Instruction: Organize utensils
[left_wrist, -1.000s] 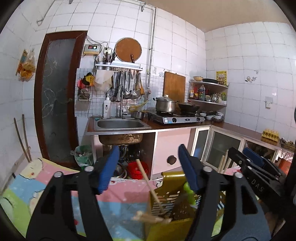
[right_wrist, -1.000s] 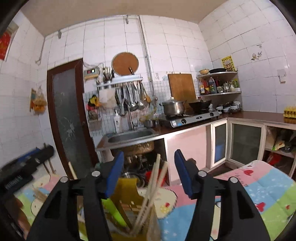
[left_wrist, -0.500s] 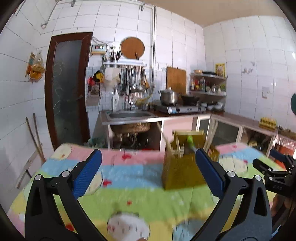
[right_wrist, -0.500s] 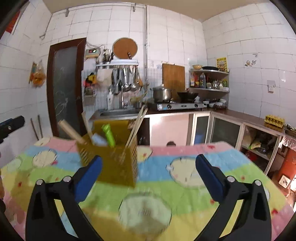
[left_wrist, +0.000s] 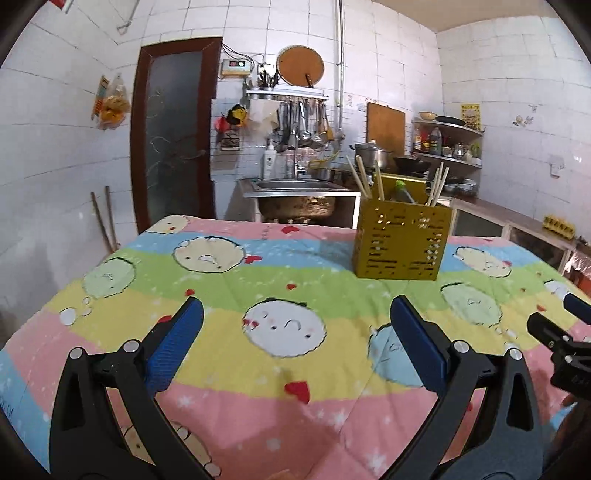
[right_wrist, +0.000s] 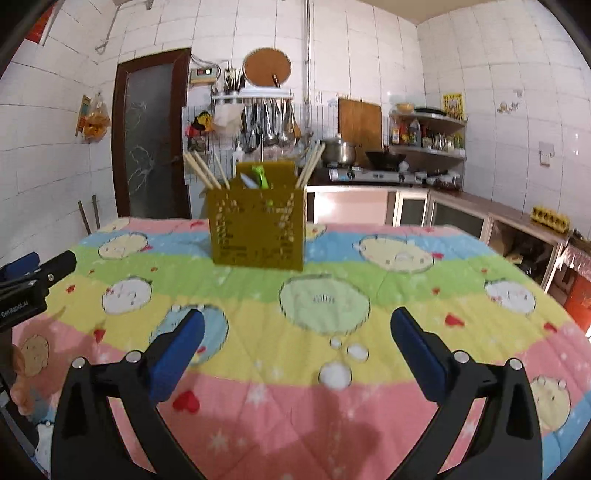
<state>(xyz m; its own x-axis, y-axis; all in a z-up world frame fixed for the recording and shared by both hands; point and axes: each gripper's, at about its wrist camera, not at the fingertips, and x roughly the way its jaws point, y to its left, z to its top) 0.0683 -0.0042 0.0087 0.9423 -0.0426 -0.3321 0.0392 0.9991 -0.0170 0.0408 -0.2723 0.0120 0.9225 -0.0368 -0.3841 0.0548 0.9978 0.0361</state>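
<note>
Holder: yellow perforated utensil holder (left_wrist: 402, 243) is standing upright on the far part of the worktop (left_wrist: 221, 280), well apart from both grippers.
Holder contents: wooden chopsticks (right_wrist: 201, 170) are leaning out at the left and right corners; a green-handled utensil (right_wrist: 260, 175) and a pale one beside it are poking up in the middle. Which compartment each is sitting in cannot be told.
Worktop cover: a pastel striped cloth with round cartoon faces is covering the whole surface.
Left gripper: left gripper (left_wrist: 295, 343) is hovering over the near edge of the cloth, blue pads spread wide, nothing between them; the holder is lying ahead and to its right.
Right gripper: right gripper (right_wrist: 297, 343) is hovering likewise, jaws standing wide apart and empty; the holder is lying ahead and slightly to its left.
Cross-view: each gripper is showing at the edge of the other's view.
Background: sink (left_wrist: 295, 184), hanging ladles and a stove with a pot (right_wrist: 338, 151) are sitting along the far wall.
</note>
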